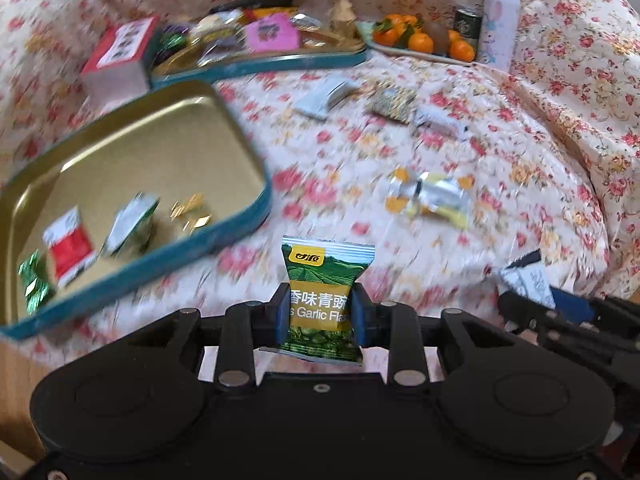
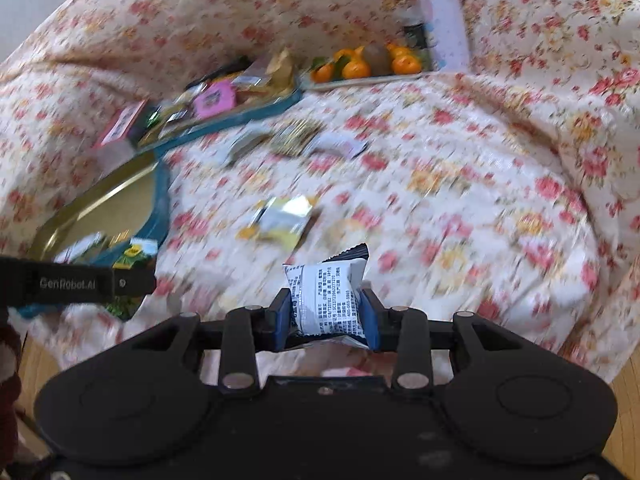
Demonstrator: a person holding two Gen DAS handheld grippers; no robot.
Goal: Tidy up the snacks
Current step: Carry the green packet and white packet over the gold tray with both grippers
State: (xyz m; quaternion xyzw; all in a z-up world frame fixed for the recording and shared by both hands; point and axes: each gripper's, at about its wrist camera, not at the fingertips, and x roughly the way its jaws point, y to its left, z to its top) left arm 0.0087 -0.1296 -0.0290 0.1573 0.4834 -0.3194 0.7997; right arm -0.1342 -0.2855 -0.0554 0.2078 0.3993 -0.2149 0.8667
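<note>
Here, the left tongs (image 1: pixel 320 312) pinch a green snack pack (image 1: pixel 322 300) up above the flowery cloth (image 1: pixel 400 152), beside the gold tin (image 1: pixel 160 152). The right tongs (image 2: pixel 326 312) squeeze a white snack pack (image 2: pixel 326 300) over that cloth too.

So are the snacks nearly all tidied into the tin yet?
Partly. The nearer gold tin already holds a few packets, such as a red one. In hand: the left gripper grips a green garlic-pea packet; the right gripper grips a white printed packet. Left: a yellow packet and several more on the floral cloth.
</note>
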